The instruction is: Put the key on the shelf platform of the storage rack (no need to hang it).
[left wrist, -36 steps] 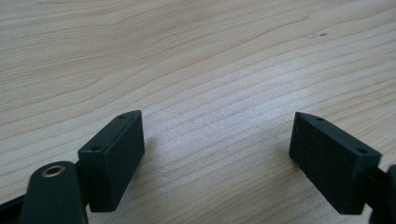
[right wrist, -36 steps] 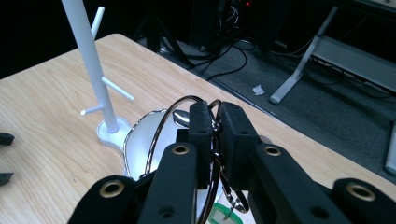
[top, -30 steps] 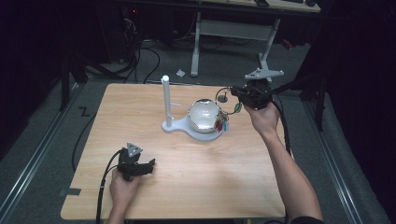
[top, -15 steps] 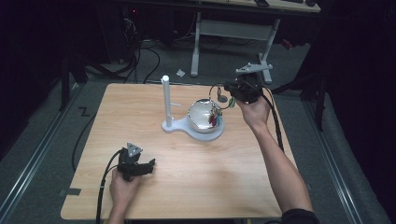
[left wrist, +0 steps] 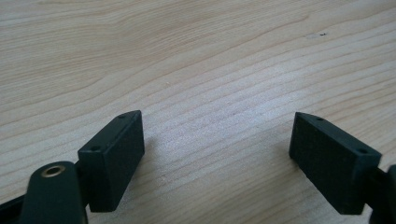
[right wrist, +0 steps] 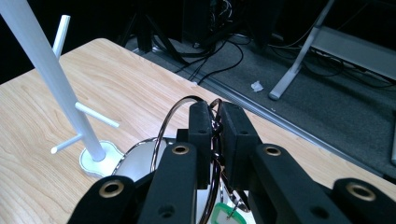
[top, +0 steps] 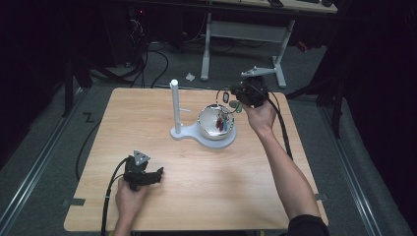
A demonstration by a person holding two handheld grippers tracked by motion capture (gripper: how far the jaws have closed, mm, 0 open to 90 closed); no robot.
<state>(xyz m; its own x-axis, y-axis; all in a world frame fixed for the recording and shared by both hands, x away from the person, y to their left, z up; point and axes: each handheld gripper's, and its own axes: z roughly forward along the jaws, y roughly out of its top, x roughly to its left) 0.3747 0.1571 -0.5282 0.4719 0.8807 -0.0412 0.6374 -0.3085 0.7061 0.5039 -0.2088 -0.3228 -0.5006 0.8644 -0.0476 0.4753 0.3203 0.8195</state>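
Up at the far right of the bench [top: 147,123], one key ring [right wrist: 161,135] is pinched between the closed jaws of the right hand-held gripper [right wrist: 214,122]. Its dark wire loop arcs up and out to the left of the jaws in the right gripper view, and a green tag [right wrist: 226,217] hangs from it, cut off by the bottom edge. In the high view the ring is held just above the far rim of a single silver bowl [top: 209,129], with a few small tags [top: 221,122] dangling over the bowl; they are too small to count surely, red and teal among them. The bowl sits on a white base that it shares with one upright white post [top: 174,105]. Two short pegs [right wrist: 95,115] stick out low on the post, and a third thin white rod at the top left of the right gripper view is hard to place.

Near the front left corner, the left hand-held gripper [top: 145,174] rests on the bench in the person's left hand [top: 129,196]; its two jaws stand wide apart over bare wood with nothing between them. Both forearms are cut off by the bottom edge.
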